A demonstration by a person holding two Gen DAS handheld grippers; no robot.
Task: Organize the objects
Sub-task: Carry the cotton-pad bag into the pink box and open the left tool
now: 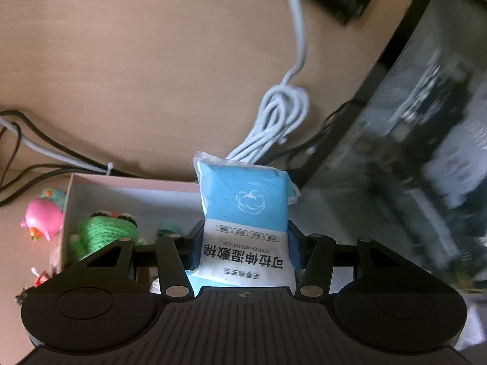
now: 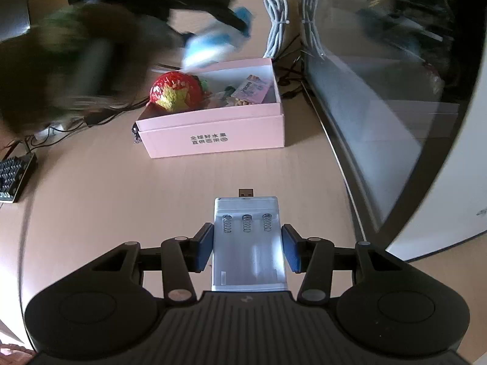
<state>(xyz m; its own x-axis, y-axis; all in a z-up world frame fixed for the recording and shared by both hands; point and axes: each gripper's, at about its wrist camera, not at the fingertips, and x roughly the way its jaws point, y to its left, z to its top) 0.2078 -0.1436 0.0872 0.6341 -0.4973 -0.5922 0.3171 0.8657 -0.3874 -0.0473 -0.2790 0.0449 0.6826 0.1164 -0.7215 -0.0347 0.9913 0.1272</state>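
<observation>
My left gripper (image 1: 246, 237) is shut on a blue and white packet of wet cotton pads (image 1: 246, 213) and holds it over the open pink box (image 1: 131, 182). In the right wrist view the left gripper with the packet (image 2: 213, 42) is a blur above the box's (image 2: 213, 137) far rim. My right gripper (image 2: 247, 248) has its blue pads on either side of a white USB battery charger (image 2: 248, 243) that lies on the wooden table; small gaps show at both pads. The box holds a red strawberry toy (image 2: 175, 91), a green knitted toy (image 1: 103, 231) and a pink snack packet (image 2: 252, 88).
A glass tank (image 2: 380, 76) stands along the right side. A coiled white cable (image 2: 275, 24) lies behind the box. A pink toy figure (image 1: 42, 217) sits outside the box's left wall. A keyboard (image 2: 13, 176) is at the left edge. Dark cables run behind the box.
</observation>
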